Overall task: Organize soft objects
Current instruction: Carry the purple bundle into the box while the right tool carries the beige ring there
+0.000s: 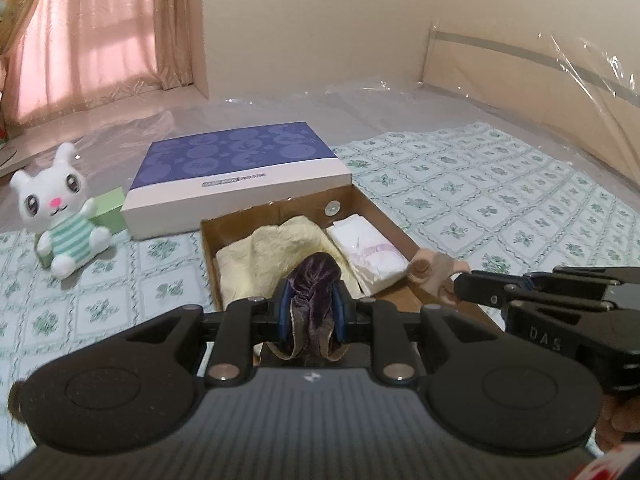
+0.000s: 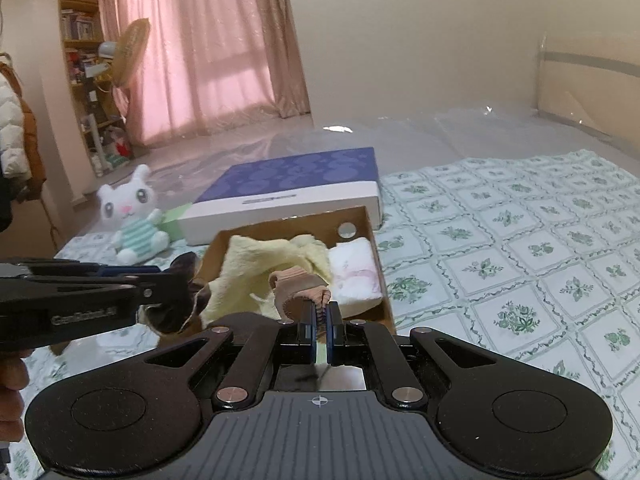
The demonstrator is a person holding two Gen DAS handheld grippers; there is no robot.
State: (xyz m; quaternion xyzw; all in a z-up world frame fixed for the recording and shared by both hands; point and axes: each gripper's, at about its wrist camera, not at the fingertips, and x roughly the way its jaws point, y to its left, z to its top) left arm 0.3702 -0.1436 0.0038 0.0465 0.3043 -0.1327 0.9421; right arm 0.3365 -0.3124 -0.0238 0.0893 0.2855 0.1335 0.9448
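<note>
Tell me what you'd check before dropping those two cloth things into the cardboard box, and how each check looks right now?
1. Left gripper grips the purple cloth: ok.
2. Right gripper grips the pink band: ok.
3. Box open, its lid off behind it: ok.
4. Free room in the box: not ok; the yellow towel and the white pack fill most of what shows.
5. Both cloths over the box: cannot tell.
6. Toy rabbit out of the way: ok.

"DAS" embossed on right tool (image 1: 460, 290) body; box lid (image 1: 236, 184) label unreadable.
</note>
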